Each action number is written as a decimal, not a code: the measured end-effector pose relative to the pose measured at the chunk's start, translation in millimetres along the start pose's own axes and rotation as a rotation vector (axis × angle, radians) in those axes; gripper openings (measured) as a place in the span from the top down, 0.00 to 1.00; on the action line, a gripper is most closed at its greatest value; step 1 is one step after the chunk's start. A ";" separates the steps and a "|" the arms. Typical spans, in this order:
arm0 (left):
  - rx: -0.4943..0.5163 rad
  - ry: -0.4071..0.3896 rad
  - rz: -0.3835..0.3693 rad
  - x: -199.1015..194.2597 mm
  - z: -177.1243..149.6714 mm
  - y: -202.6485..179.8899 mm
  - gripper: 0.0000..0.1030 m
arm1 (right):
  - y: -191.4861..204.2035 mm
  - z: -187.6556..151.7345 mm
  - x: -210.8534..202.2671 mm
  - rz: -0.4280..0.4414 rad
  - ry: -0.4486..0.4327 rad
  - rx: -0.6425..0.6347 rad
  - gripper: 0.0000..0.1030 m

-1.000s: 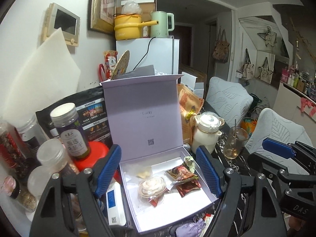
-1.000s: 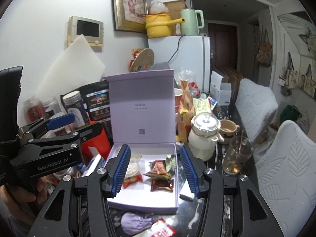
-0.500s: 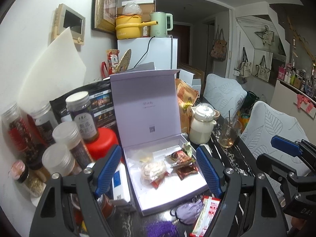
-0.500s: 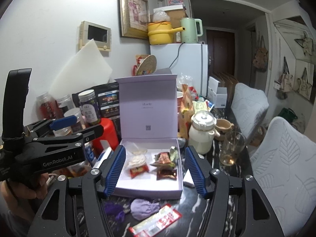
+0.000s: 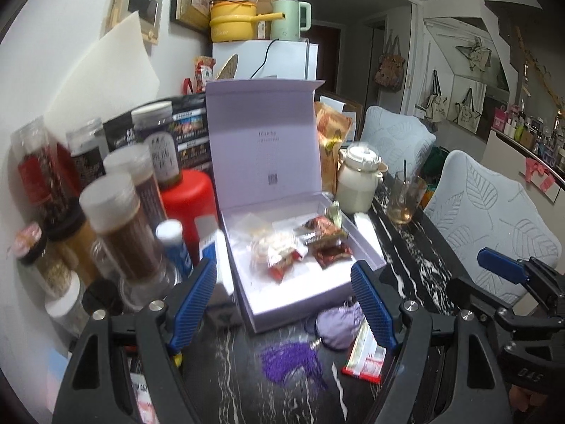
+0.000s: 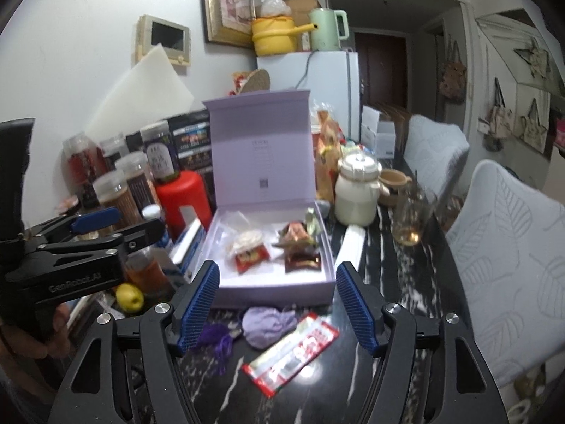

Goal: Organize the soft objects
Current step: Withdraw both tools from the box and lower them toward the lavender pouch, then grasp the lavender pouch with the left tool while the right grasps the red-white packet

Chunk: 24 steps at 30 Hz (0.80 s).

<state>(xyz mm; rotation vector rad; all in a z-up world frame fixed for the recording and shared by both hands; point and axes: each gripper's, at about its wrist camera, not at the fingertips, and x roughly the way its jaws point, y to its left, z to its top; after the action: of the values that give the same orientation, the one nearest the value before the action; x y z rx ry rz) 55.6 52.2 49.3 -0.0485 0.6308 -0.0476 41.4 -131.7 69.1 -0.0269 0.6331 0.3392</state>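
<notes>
The soft lilac fabric pouch (image 6: 269,322) with its purple tassel (image 6: 215,339) is being left lying on the black marbled table (image 6: 395,282), just near of the open lavender cardboard box (image 6: 275,284). The right gripper (image 6: 279,309) is being opened around it, untouched; the left gripper (image 5: 284,304) is being held wide, empty.

White lettering reading "GenRobot.AI" ran along the black body of the left gripper (image 6: 102,224) at the left edge of the right wrist view. At the lower right of the left wrist view, the right gripper (image 5: 501,265) carried pale letters that appeared upside down and read roughly "DAS". The raised lid of the lilac box (image 5: 263,134) bore a small printed line and a square code at its centre, both too blurred to read. Jar labels at the left were illegible.
</notes>
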 end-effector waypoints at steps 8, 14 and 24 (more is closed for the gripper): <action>-0.025 0.059 -0.036 6.2 -33.6 7.5 0.24 | 7.9 -29.9 14.9 -0.025 0.068 0.025 0.33; -0.032 0.111 -0.032 18.6 -58.1 14.4 0.24 | 12.0 -54.3 28.3 -0.069 0.110 0.028 0.33; -0.065 0.163 -0.052 40.2 -87.7 21.5 0.24 | 0.8 -97.1 78.6 -0.082 0.272 0.123 0.33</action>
<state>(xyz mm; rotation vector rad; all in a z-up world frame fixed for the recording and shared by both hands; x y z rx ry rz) 36.9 68.5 -46.4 -0.1253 0.7940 -0.0819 44.4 -119.5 -55.1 0.0189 0.9191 0.2179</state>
